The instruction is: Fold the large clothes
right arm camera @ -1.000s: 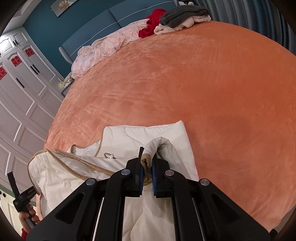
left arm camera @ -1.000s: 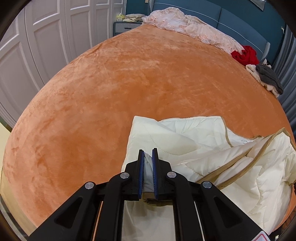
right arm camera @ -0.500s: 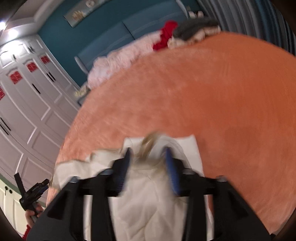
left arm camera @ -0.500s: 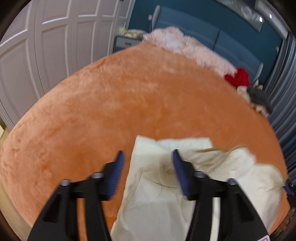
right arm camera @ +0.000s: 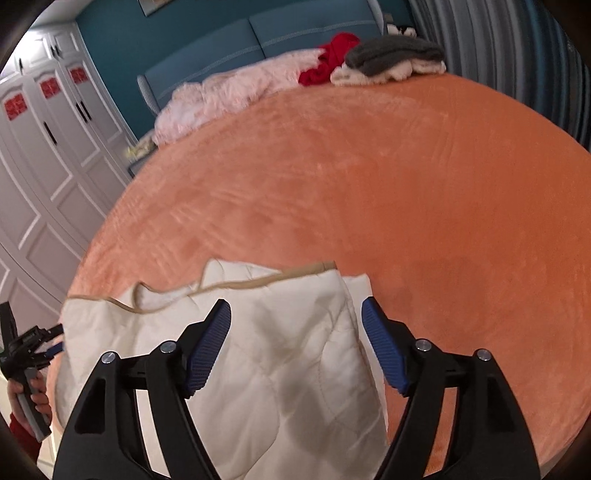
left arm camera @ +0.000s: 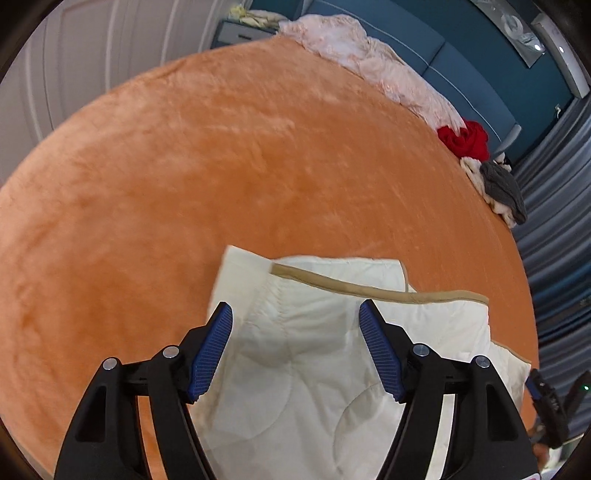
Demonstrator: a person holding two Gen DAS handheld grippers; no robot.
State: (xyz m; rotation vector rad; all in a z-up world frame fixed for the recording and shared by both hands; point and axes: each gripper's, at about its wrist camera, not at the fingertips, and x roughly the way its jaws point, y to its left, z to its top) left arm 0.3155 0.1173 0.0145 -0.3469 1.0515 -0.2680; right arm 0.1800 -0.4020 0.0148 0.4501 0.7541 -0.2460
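Observation:
A cream quilted garment with tan trim [left arm camera: 325, 354] lies folded on the near part of an orange bed cover [left arm camera: 221, 155]; it also shows in the right wrist view [right arm camera: 280, 354]. My left gripper [left arm camera: 295, 347] is open and empty, raised above the garment's left part. My right gripper [right arm camera: 295, 343] is open and empty, raised above the garment's right part. The left gripper shows at the left edge of the right wrist view [right arm camera: 26, 354], held by a hand.
A pink blanket [left arm camera: 373, 62], a red cloth [left arm camera: 465, 138] and a grey and cream pile [left arm camera: 502, 188] lie at the far side by a blue headboard [right arm camera: 258, 33]. White wardrobe doors [right arm camera: 48, 147] stand on the left. Grey curtains [left arm camera: 554, 229] hang on the right.
Both grippers were shut on the cream garment a second ago. They have opened, let go of it and lifted. The garment now lies flatter, with its top layer folded over.

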